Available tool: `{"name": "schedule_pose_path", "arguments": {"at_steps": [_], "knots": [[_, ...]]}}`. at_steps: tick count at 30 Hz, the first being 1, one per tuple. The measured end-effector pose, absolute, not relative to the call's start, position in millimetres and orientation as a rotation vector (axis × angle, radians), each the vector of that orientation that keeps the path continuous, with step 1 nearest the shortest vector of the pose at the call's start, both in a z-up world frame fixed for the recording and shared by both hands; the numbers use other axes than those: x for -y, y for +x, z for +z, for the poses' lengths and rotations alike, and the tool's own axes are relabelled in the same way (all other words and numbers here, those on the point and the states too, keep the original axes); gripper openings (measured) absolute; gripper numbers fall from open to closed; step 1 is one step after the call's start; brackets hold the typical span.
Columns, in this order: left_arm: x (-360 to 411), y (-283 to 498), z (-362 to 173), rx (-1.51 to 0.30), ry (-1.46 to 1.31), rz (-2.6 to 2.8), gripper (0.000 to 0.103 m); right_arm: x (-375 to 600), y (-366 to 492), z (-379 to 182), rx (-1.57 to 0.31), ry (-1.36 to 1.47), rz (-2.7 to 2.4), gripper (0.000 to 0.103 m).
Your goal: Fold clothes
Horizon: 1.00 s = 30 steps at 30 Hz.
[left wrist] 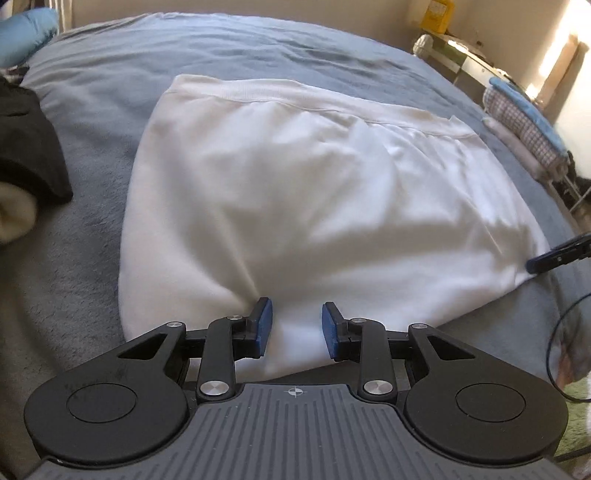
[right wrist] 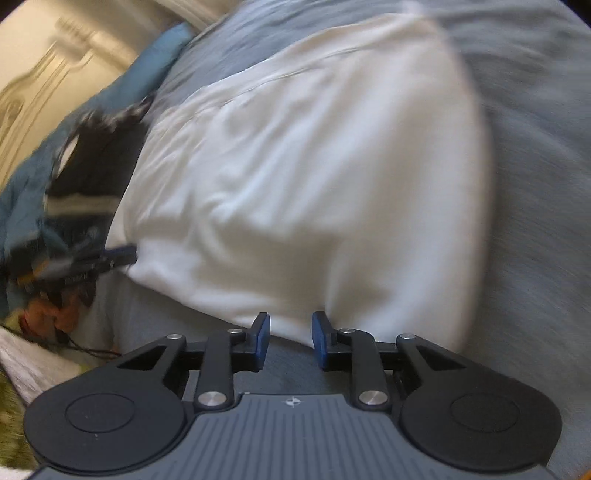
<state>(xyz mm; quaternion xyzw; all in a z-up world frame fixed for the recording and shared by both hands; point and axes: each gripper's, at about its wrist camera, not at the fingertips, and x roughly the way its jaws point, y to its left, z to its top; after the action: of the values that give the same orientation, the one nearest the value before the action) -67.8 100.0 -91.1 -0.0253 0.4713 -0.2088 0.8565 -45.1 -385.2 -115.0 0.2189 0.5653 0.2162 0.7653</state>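
Note:
A white garment (left wrist: 303, 199) lies spread on the grey-blue bed cover (left wrist: 96, 110), its ribbed hem at the far side. My left gripper (left wrist: 297, 328) is open at the garment's near edge, white cloth lying in the gap between its blue pads (left wrist: 263, 326). In the right wrist view the same white garment (right wrist: 306, 177) fills the middle, blurred by motion. My right gripper (right wrist: 290, 338) is open at its near edge, the fingertips just over the cloth's border. The right gripper's tip (left wrist: 554, 254) also shows at the garment's right corner in the left wrist view.
A black garment (left wrist: 26, 147) and a cream one (left wrist: 14, 218) lie at the left of the bed. A folded stack with checked cloth (left wrist: 524, 125) sits at the right. A blue pillow (left wrist: 26, 29) is at the far left. A cable (left wrist: 561, 339) loops off the bed's right edge.

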Motion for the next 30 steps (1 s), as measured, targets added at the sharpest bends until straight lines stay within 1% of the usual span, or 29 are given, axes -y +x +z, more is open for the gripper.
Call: {"name": "schedule_pose_path", "arguments": {"at_steps": [3,7,13,15,16,17,21,23,26,30], "knots": [[-102.7,-67.4,-90.2,-1.001,-0.052,-0.435,0.03,391.8,-44.8,-96.6,-1.199,0.454,0.472,0.029],[-98.3,-60.9,-91.8,-1.007,-0.037,-0.44,0.03,352.4,-26.0,-83.8,-1.139,0.453,0.699,0.029],[-101.4,-61.8,-91.3,-1.007,-0.062,-0.44,0.03,278.8,2.4,-111.5,-1.214,0.318,0.87,0.027],[-103.5,-61.9,-92.2,-1.004,-0.078,-0.439,0.03,279.1,1.2,-118.8,-1.235,0.307,0.859,0.023],[-104.6,-62.0,-92.7,-1.003,-0.087,-0.438,0.03,279.3,0.6,-122.4,-1.245,0.301,0.854,0.017],[-105.7,-62.0,-93.1,-1.003,-0.097,-0.438,0.03,279.5,0.0,-126.1,-1.255,0.295,0.849,0.016],[-107.3,-60.4,-92.7,-1.003,-0.104,-0.444,0.03,284.1,-10.1,-126.3,-1.288,0.278,0.836,0.016],[-107.9,-59.7,-90.3,-1.003,-0.102,-0.438,0.03,282.1,-10.6,-114.4,-1.258,0.262,0.844,0.017],[-108.9,-58.7,-86.7,-1.003,-0.099,-0.429,0.031,268.1,0.7,-104.4,-1.2,0.315,0.886,0.017],[-110.2,-57.3,-81.9,-1.003,-0.094,-0.417,0.031,239.5,12.1,-118.4,-1.215,0.256,0.872,0.017]]}}
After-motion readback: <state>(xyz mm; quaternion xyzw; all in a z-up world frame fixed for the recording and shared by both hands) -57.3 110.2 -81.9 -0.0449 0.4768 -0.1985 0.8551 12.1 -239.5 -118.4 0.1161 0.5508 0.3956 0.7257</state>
